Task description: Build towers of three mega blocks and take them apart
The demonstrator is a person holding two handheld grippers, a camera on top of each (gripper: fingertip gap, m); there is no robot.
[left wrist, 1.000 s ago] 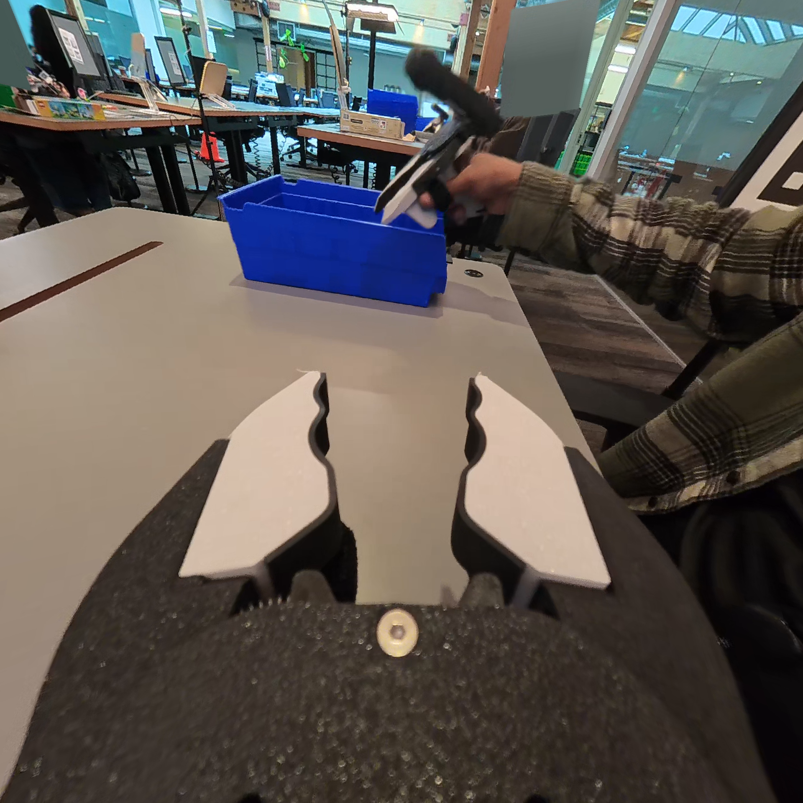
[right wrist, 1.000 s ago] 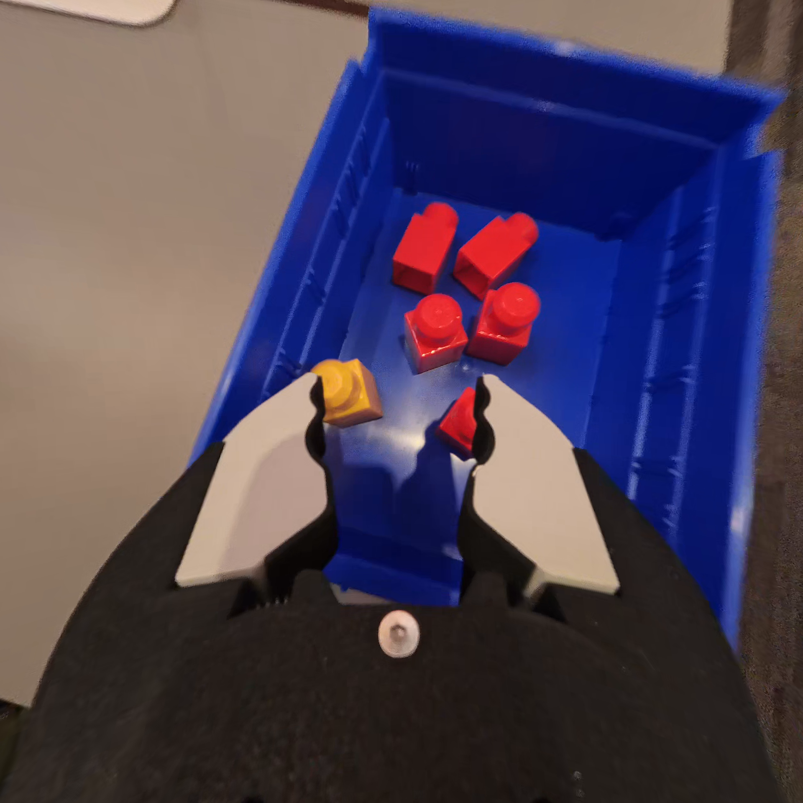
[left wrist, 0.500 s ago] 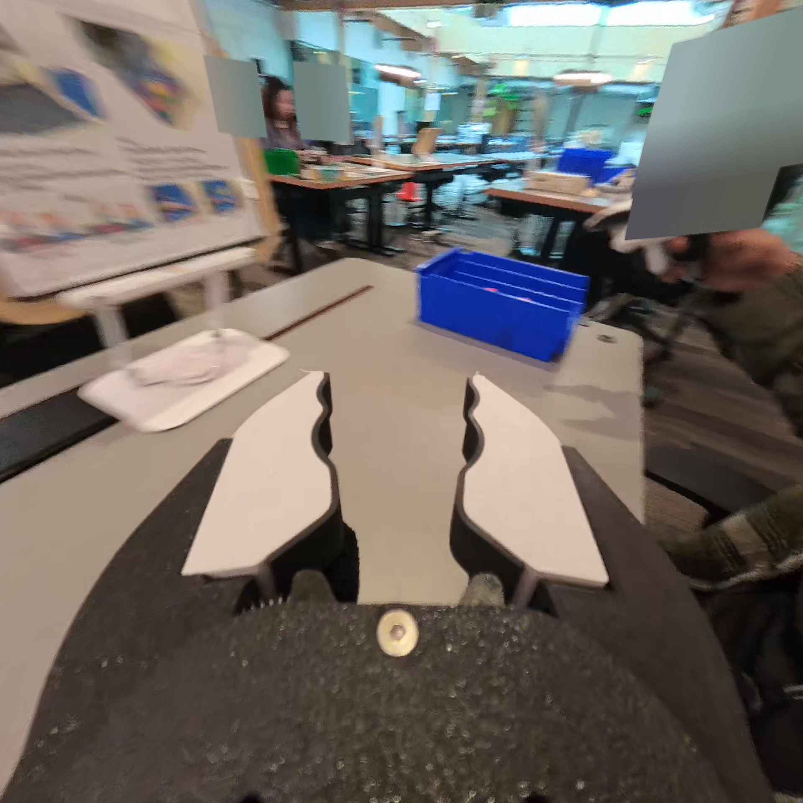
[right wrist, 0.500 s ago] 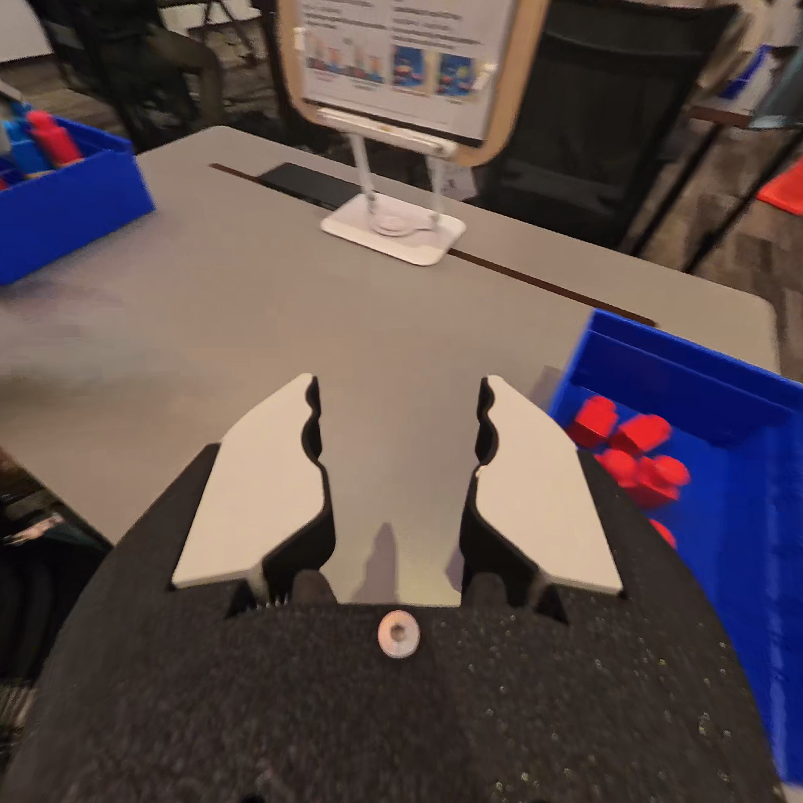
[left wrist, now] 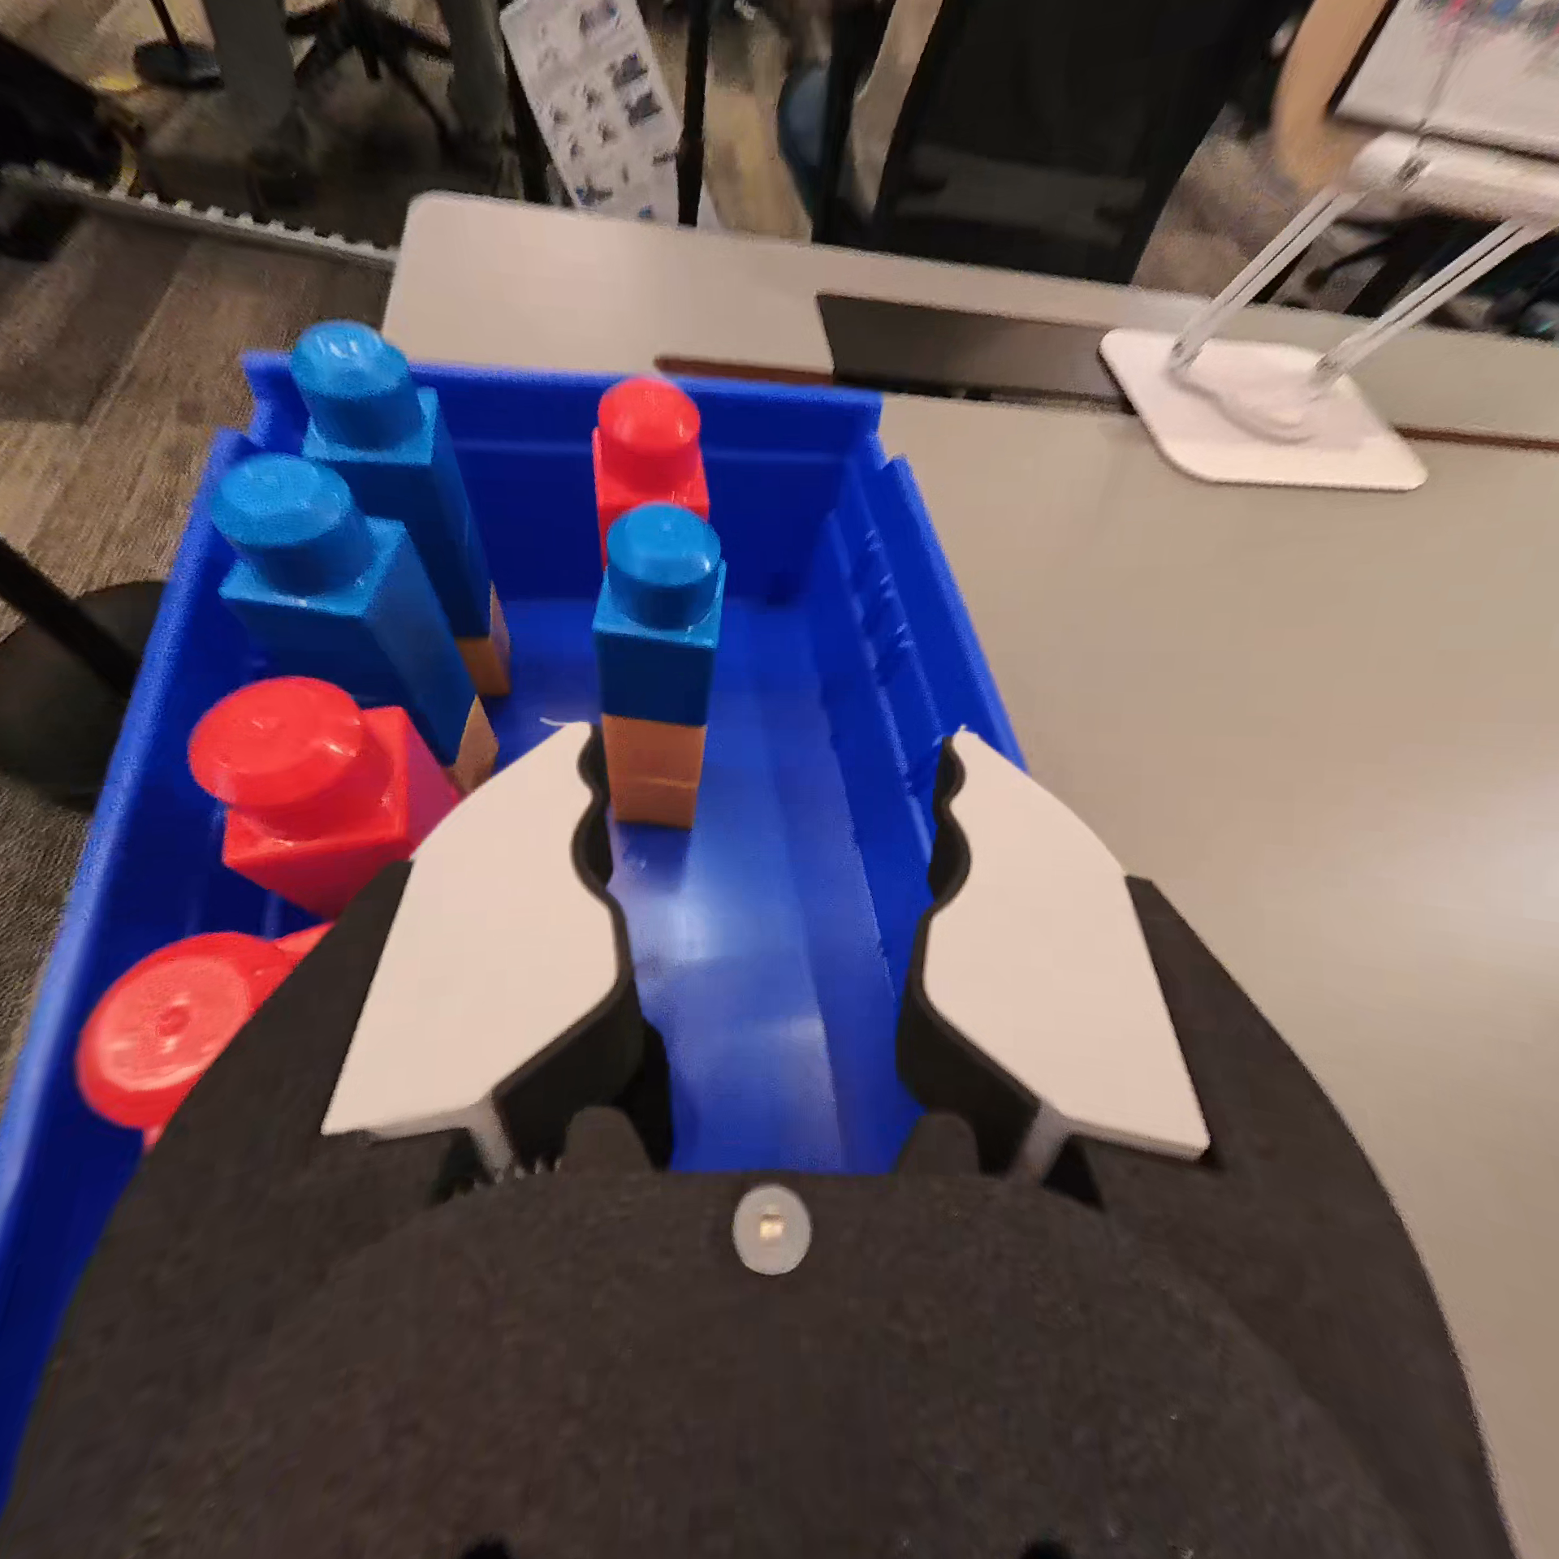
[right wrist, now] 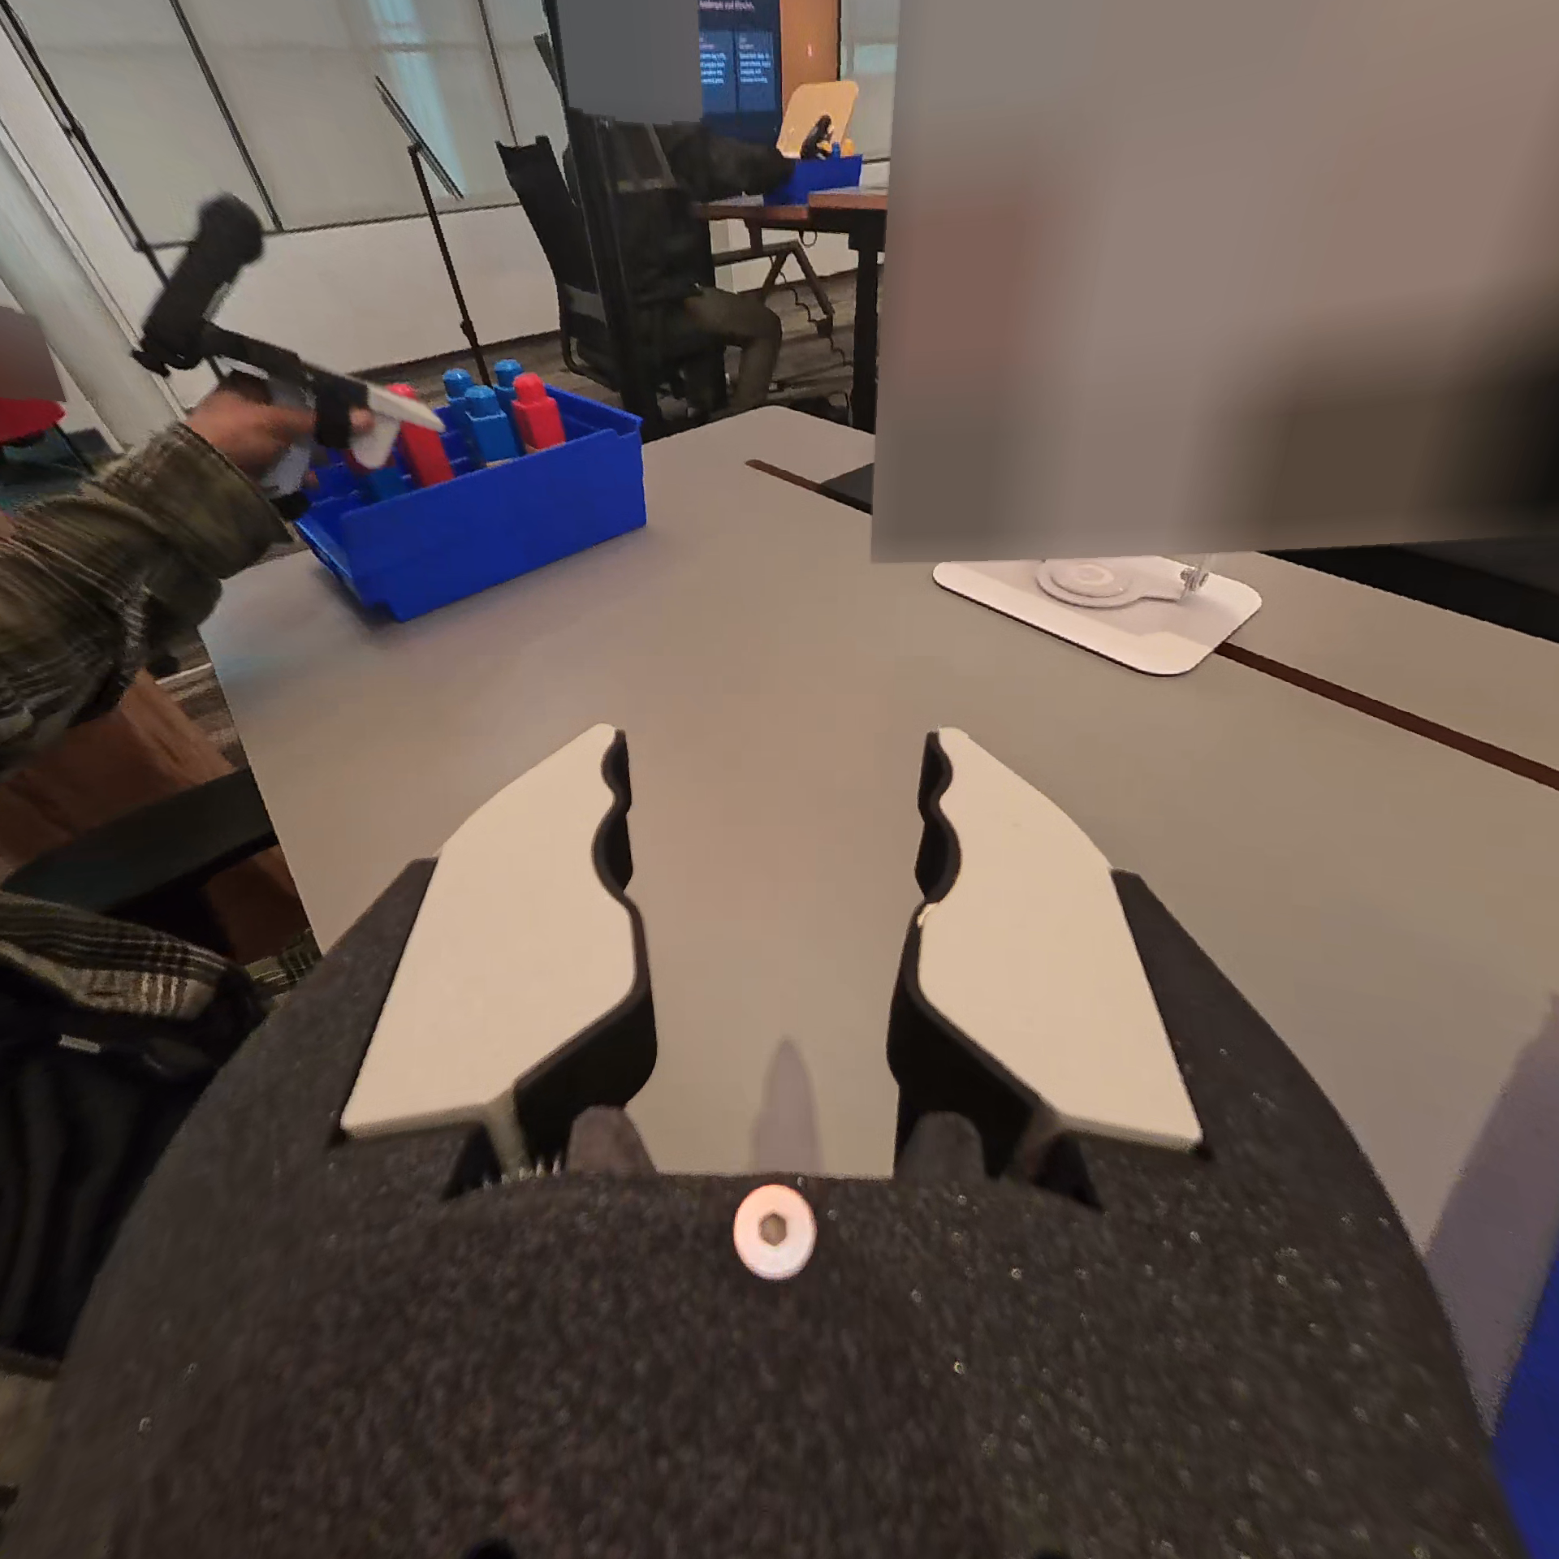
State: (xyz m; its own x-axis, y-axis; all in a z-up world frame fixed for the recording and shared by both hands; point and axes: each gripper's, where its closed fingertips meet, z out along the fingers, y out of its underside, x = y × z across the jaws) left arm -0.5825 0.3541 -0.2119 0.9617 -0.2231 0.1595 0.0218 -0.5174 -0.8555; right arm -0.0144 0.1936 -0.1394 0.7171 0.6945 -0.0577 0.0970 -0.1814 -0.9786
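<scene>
Above the blue bin (left wrist: 877, 590) of towers (left wrist: 654, 666), left gripper (left wrist: 772, 742) (jaws apart).

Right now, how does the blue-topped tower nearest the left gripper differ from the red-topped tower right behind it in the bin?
The blue-topped tower has a blue upper part over an orange base; the red-topped tower shows only red, its lower part hidden. The blue-topped tower stands closer to the left gripper, partly covering the red-topped tower. Both stand upright in the blue bin.

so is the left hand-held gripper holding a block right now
No, the left hand-held gripper hangs open over the blue bin, with the blue-topped tower just past its fingertips, ungripped.
</scene>
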